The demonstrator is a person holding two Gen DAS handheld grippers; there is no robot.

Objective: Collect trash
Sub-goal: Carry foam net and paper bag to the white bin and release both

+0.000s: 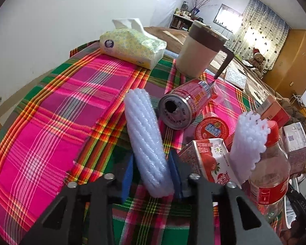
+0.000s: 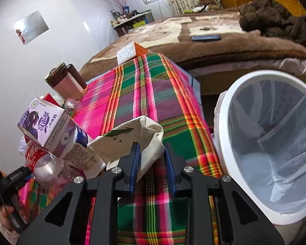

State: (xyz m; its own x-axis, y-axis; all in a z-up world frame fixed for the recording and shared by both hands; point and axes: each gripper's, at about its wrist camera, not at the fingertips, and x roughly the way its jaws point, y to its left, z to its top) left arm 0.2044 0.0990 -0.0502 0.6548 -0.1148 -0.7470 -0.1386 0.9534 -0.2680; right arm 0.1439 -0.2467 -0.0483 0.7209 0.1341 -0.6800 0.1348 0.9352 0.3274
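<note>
Left gripper point(image 1: 151, 173) pinches a white foam roll point(image 1: 144, 143) between its blue pads, long axis pointing away from the camera toward the lying red can point(image 1: 183, 106), whose open end faces back; the roll is ribbed, soft-looking, held over the plaid cloth point(image 1: 61, 112). Right gripper point(image 2: 152, 159) has its left pad on a crumpled cream paper bag point(image 2: 132, 140), jaws partly spread, so a real grip is hard to confirm. The white bin point(image 2: 255, 143) beside the table holds a clear liner, contents unclear; cartons point(image 2: 44, 126) and a bottle point(image 2: 42, 161) are heaped at left.
</note>
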